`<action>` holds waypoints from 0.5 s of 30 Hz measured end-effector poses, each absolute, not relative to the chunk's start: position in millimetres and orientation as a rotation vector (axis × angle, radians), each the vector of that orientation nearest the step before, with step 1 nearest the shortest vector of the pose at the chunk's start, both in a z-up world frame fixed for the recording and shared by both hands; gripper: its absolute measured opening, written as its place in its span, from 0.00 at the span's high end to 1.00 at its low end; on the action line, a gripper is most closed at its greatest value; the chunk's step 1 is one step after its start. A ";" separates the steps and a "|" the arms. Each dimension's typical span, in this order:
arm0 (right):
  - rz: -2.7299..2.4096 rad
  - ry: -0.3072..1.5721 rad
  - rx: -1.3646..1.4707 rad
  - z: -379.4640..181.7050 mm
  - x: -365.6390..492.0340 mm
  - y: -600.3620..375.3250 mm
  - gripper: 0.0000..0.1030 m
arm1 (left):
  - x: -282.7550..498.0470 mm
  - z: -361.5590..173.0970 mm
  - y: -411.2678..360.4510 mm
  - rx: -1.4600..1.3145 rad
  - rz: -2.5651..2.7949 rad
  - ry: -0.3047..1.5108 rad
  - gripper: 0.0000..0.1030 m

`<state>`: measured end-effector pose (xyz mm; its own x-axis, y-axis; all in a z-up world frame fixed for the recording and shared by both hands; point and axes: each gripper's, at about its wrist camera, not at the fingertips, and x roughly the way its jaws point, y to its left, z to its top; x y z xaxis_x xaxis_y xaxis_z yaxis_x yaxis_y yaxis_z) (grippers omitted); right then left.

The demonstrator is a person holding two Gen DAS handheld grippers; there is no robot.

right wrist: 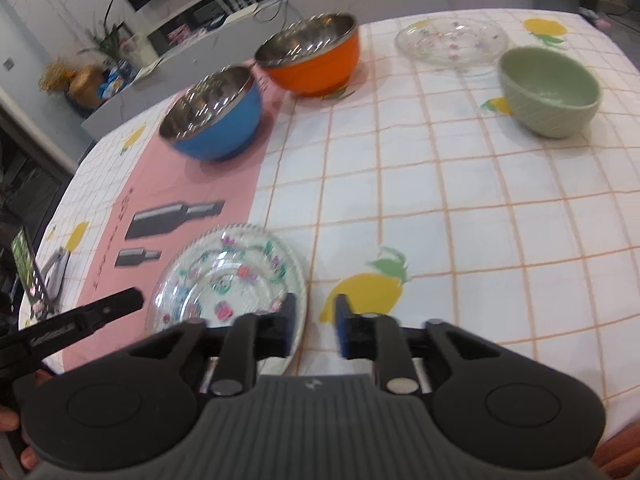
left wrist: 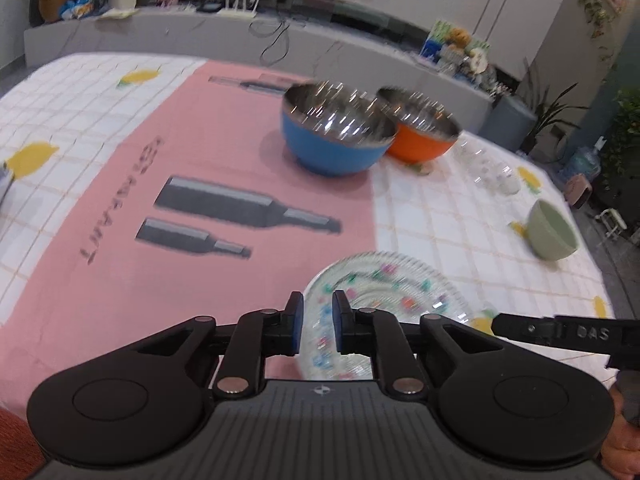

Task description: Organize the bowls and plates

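Observation:
A clear glass plate with a coloured flower pattern lies near the table's front, half on the pink mat. My left gripper straddles its left rim; a gap shows between the pads and the glass. My right gripper is open at the plate's right rim, one finger over the glass and the other over the tablecloth. A blue steel bowl and an orange one stand side by side at the back. Further right stand a green bowl and a second clear plate.
A checked tablecloth with lemon prints covers the table. A phone on a stand and a metal tool sit at the table's left edge. Behind the table runs a grey counter with clutter. The table drops off at the right.

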<state>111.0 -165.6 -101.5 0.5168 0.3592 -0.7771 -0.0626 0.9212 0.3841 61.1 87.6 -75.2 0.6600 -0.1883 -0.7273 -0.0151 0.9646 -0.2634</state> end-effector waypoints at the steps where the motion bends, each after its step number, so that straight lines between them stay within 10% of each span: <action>1: 0.245 0.984 0.332 -98.3 111.4 -169.5 0.75 | 61.5 -70.2 84.4 -0.255 -0.112 0.840 0.82; 15: 0.045 0.730 0.353 -44.2 153.0 -229.4 0.70 | 113.6 -24.0 5.6 -0.209 -0.301 0.863 0.82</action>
<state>153.0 -229.4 -44.2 0.7467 0.1626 -0.6450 0.0815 0.9400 0.3314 113.6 5.6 -24.0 0.6117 -0.3426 -0.7131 0.1751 0.9376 -0.3003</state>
